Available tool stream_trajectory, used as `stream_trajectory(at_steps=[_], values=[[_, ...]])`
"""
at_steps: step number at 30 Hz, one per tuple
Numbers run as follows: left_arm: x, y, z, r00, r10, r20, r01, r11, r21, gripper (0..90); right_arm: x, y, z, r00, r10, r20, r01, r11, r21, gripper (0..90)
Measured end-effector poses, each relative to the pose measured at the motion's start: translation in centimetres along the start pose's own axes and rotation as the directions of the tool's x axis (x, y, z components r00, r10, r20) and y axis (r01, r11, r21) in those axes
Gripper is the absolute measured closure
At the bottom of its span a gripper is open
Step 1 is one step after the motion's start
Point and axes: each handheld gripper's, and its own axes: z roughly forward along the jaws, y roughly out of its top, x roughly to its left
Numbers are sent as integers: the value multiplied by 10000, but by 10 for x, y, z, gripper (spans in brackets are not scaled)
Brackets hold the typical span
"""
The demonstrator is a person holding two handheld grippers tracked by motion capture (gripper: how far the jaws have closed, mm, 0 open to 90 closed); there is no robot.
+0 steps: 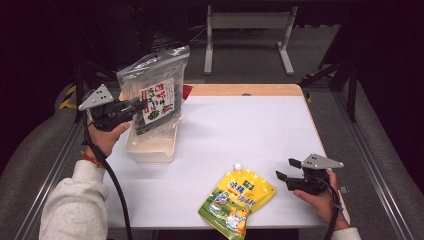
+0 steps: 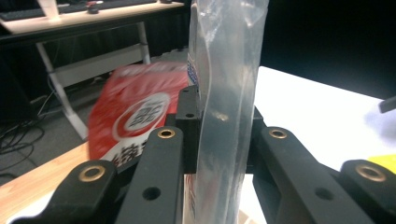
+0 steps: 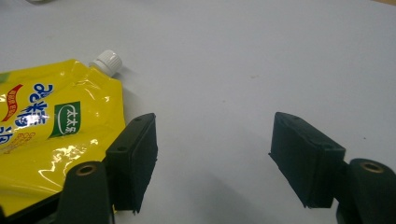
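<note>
My left gripper [image 1: 140,106] is shut on the edge of a clear plastic bag [image 1: 157,92] with dark contents and a white label. It holds the bag upright over a translucent tub [image 1: 150,147] at the table's left. In the left gripper view the bag's edge [image 2: 224,93] stands pinched in my left gripper [image 2: 223,135]. A yellow spouted pouch [image 1: 239,200] lies flat near the front edge. My right gripper [image 1: 287,169] rests open just right of it, nothing between its jaws. In the right gripper view, the pouch [image 3: 51,135] and its white cap [image 3: 107,62] lie left of my right gripper [image 3: 212,158].
A red packet [image 2: 135,116] lies behind the held bag, near the table's far left corner [image 1: 186,91]. The white tabletop [image 1: 240,130] has a wooden strip along its far edge. A grey desk frame [image 1: 247,22] stands on the floor beyond.
</note>
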Motion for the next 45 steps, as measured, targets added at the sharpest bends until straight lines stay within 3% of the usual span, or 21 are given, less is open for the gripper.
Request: stream_trajectory(at_steps=[4, 7, 15, 19, 30, 32, 35, 40, 45], values=[[5, -8, 2, 9999, -51, 94, 50, 9998, 169, 776, 1, -2, -2, 10000, 33, 26, -33, 10000, 33, 318], [7, -14, 5, 9999, 93, -68, -90, 9993, 362, 776, 1, -3, -4, 9999, 67, 75, -68, 10000, 50, 317], [15, -23, 7, 9999, -125, 63, 123, 9993, 363, 776, 2, -6, -6, 9999, 49, 110, -50, 9999, 97, 313], [9, -27, 15, 9995, 311, -66, -304, 9954, 913, 775, 3, -5, -7, 10000, 61, 69, -61, 10000, 60, 311], [10, -36, 18, 9998, 165, 121, -174, 9972, 733, 776, 8, -3, -5, 9998, -187, -59, 188, 9998, 114, 307], [13, -39, 19, 9996, -15, 286, 0, 9986, 529, 775, 9, -2, -6, 9997, -222, -75, 222, 9997, 78, 307], [17, -36, 22, 9986, 246, 458, -273, 9979, 587, 774, 10, -2, -5, 9997, -220, -144, 221, 9997, 35, 308], [23, -36, 26, 9979, 236, 607, -267, 9984, 505, 774, 13, 0, -1, 9992, -303, -276, 306, 9995, 104, 308], [41, -59, 15, 9968, -174, 781, 133, 9985, 530, 771, 16, 1, 1, 9982, -433, -412, 440, 9989, 165, 308]])
